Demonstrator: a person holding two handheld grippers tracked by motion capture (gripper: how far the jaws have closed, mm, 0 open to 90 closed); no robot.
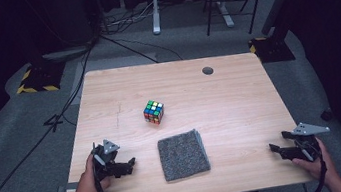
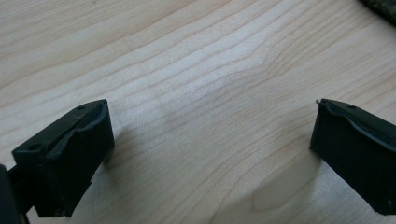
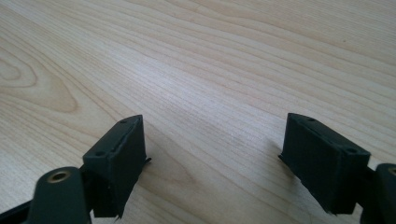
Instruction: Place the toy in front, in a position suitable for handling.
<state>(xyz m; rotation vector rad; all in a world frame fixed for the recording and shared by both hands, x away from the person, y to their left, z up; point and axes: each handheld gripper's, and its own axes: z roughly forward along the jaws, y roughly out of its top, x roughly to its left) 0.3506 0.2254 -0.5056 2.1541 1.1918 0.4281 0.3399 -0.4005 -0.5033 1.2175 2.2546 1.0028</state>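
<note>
1. On the table (image 1: 237, 81), near its middle, sits a puzzle cube (image 1: 153, 112), upright on one face and untouched. A folded grey cloth (image 1: 183, 154) lies flat just in front of it, toward the person.
2. Left gripper (image 1: 126, 163) rests low at the near left edge. In the left gripper view its jaws stand wide apart over bare wood, nothing between them; a dark corner of the cloth (image 2: 380, 8) shows at the top right there.
3. Right gripper (image 1: 276, 149) sits at the near right edge, jaws also spread wide and empty over bare wood in the right gripper view.
4. Key relation: the cloth lies between the two grippers, its long side running away from the person toward the cube. It is near the left gripper, to that gripper's right, and well apart from the right one.
5. The cube lies farther out, forward and right of the left gripper, forward and well left of the right one.
6. Judgement: the left hand is nearer to both things, so it likely makes the first reach; nothing is gripped yet.
</note>
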